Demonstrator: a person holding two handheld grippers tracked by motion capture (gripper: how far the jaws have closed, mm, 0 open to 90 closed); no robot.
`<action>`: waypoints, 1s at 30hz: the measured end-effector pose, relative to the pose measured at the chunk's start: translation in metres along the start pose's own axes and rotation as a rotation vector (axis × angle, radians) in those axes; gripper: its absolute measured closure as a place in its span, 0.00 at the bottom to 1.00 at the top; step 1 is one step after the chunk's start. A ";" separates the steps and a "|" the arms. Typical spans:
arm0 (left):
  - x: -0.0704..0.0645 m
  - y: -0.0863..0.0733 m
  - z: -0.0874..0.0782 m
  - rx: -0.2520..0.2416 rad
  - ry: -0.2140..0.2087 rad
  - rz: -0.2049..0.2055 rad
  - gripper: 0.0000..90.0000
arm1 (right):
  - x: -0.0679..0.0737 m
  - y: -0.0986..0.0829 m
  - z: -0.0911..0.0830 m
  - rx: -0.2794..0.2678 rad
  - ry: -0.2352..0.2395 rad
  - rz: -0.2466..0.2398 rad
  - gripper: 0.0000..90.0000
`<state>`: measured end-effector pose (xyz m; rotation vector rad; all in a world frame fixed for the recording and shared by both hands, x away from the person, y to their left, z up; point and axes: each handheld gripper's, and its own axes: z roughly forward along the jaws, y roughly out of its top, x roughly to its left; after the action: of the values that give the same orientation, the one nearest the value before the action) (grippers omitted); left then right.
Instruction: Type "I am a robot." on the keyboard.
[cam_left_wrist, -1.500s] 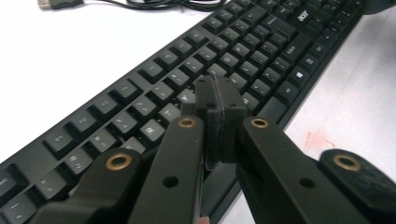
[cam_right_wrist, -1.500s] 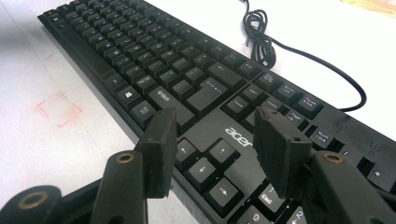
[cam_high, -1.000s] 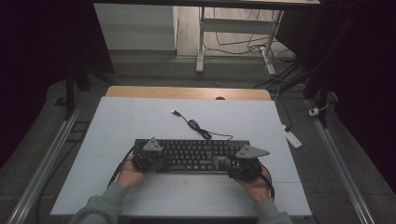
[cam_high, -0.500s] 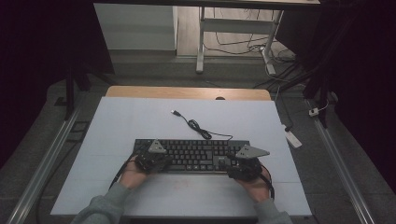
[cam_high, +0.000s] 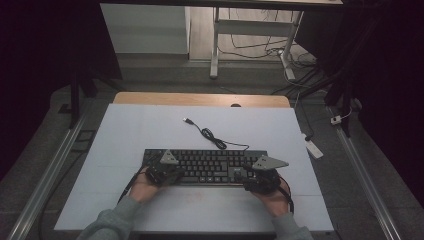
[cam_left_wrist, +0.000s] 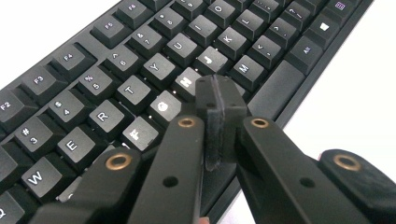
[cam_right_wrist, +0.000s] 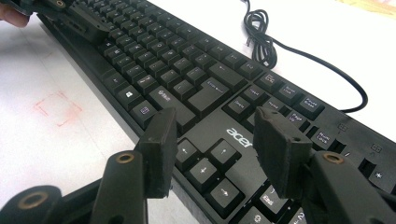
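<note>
Keyboard (cam_high: 205, 166) lies flat on the white table (cam_high: 150, 130), near its front edge, its cable (cam_high: 212, 137) coiled just behind it. Left gripper (cam_left_wrist: 219, 105) has its jaws pressed together over the letter keys, holding nothing. Right gripper (cam_right_wrist: 212, 140) hovers with jaws spread above the arrow keys.

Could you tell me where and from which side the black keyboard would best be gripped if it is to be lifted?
Probably by its two short ends, one gripper from each side. The keyboard is long, flat and lies level on the table, so one-sided holds would tip it. The right gripper is open over the arrow keys; the left gripper is shut above the letters.
</note>
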<state>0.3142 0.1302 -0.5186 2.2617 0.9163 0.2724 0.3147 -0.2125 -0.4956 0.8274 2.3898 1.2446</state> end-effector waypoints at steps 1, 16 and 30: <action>0.000 0.000 -0.001 -0.006 -0.001 0.002 0.99 | 0.000 0.000 0.000 -0.001 0.000 0.000 0.55; 0.019 -0.001 -0.037 -0.172 -0.005 -0.112 0.49 | 0.001 0.000 0.001 0.000 -0.001 -0.005 0.55; 0.027 -0.003 -0.044 -0.170 -0.007 -0.143 0.32 | 0.000 -0.001 0.000 -0.002 -0.003 -0.003 0.55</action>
<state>0.3141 0.1725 -0.4893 2.0304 1.0073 0.2680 0.3141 -0.2126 -0.4964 0.8247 2.3859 1.2437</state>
